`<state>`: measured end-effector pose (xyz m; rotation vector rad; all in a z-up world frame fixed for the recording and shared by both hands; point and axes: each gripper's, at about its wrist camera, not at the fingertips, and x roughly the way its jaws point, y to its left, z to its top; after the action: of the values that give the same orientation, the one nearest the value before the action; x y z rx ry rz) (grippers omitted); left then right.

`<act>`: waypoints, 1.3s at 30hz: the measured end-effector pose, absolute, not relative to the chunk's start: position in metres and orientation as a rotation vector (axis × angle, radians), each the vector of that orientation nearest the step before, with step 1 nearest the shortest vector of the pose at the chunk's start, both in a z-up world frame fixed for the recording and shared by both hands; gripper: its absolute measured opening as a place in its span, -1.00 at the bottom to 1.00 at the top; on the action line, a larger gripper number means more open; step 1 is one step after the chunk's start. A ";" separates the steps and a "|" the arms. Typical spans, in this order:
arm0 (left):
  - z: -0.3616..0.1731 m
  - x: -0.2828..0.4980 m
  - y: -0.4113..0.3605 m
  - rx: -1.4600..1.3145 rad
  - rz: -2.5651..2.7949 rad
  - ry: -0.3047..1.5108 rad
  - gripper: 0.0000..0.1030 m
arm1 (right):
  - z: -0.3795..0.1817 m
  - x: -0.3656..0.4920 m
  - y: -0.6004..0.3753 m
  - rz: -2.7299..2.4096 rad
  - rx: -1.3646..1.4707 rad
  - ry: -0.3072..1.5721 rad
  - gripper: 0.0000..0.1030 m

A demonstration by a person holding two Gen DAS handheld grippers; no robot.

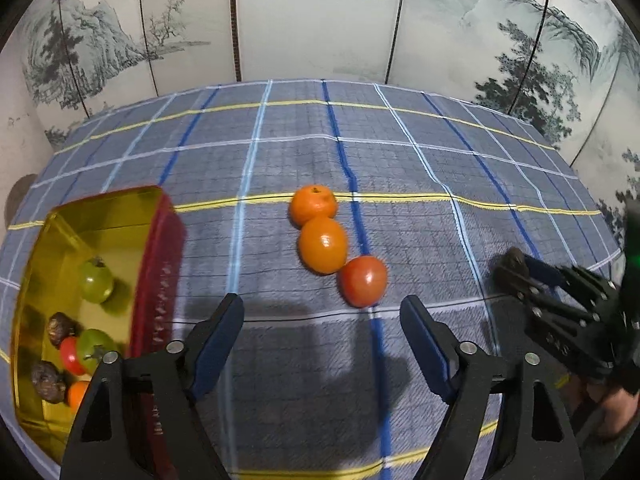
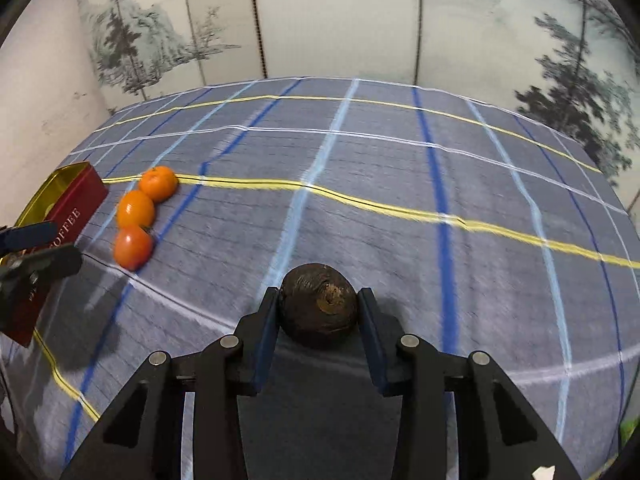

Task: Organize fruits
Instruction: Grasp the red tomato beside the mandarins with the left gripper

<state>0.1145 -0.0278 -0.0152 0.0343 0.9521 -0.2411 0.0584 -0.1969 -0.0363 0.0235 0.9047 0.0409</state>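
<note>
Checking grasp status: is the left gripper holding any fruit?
No, the left gripper stands open with only tablecloth between its fingers; the red tomato lies beyond them.

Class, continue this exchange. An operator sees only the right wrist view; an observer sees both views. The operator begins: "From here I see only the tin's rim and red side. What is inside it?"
Observer: The tin holds two green tomatoes, two dark brown fruits, a red tomato and something orange at the near end.
Operator: I see only a sliver of the left gripper. Is it carrying anything?
Observer: No. Its jaws stand open with nothing between them, only bare cloth below.
</note>
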 end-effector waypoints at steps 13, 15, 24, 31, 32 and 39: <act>-0.032 0.137 -0.052 0.034 -0.248 0.979 0.17 | -0.036 0.040 -0.203 -0.007 -0.013 0.891 -0.31; -0.034 0.141 -0.054 0.036 -0.243 0.981 0.08 | -0.036 0.040 -0.204 -0.004 -0.007 0.891 -0.31; -0.041 0.144 -0.055 0.032 -0.242 0.996 -0.12 | -0.037 0.040 -0.205 -0.001 0.006 0.893 -0.31; -0.050 0.143 -0.059 0.034 -0.248 1.021 -0.26 | -0.037 0.039 -0.207 0.000 0.021 0.894 -0.30; -0.049 0.143 -0.059 0.034 -0.255 1.022 -0.36 | -0.037 0.039 -0.207 0.000 0.023 0.894 -0.30; -0.043 0.134 -0.057 0.038 -0.263 1.016 -0.38 | -0.037 0.040 -0.207 0.001 0.026 0.896 -0.30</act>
<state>0.1342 -0.0568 -0.0431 0.0376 1.0164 -0.2629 0.0396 -0.2069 -0.0369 0.0265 0.8959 0.0005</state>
